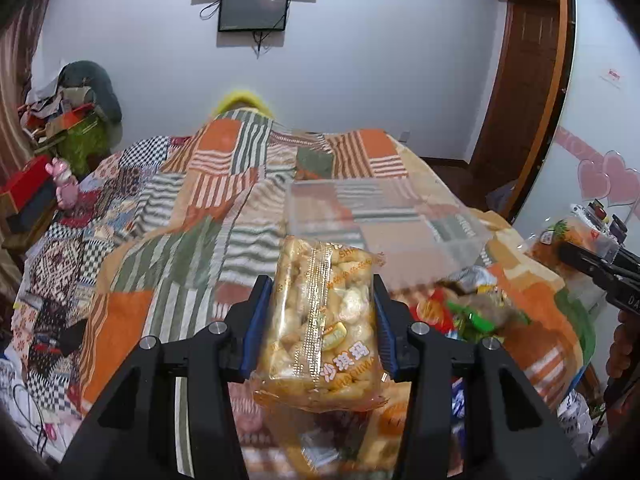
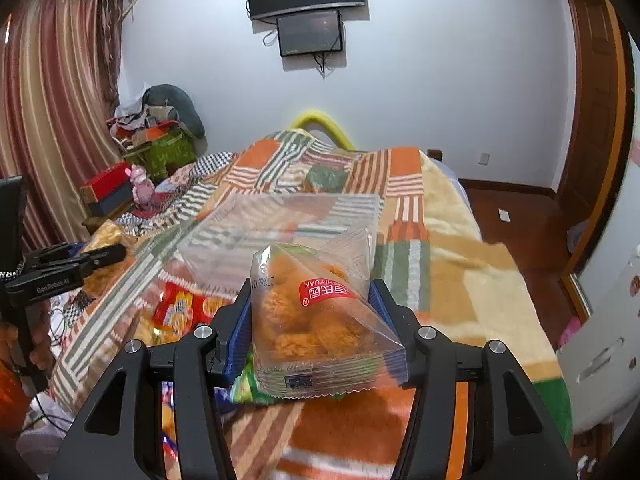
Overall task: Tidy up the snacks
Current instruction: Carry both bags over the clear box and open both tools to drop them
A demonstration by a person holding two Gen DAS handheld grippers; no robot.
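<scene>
My left gripper [image 1: 318, 320] is shut on a clear pack of pale yellow sachima cakes [image 1: 320, 320], held above the bed. My right gripper [image 2: 310, 320] is shut on a clear pack of orange crispy snacks with a red label [image 2: 320, 316]. A clear plastic box [image 1: 384, 224] stands on the patchwork blanket just beyond both packs; it also shows in the right wrist view [image 2: 288, 224]. Loose snacks lie in front of it: a red pack [image 2: 180, 308] and green-wrapped sweets [image 1: 476, 316]. The right gripper shows at the left view's right edge [image 1: 576, 260], the left gripper at the right view's left edge [image 2: 100, 256].
The bed's patchwork blanket [image 1: 224, 184] stretches away to a white wall with two screens [image 2: 308, 8]. Boxes and a pink toy [image 2: 140, 188] crowd the left side. A wooden door [image 2: 596, 120] and floor lie right of the bed.
</scene>
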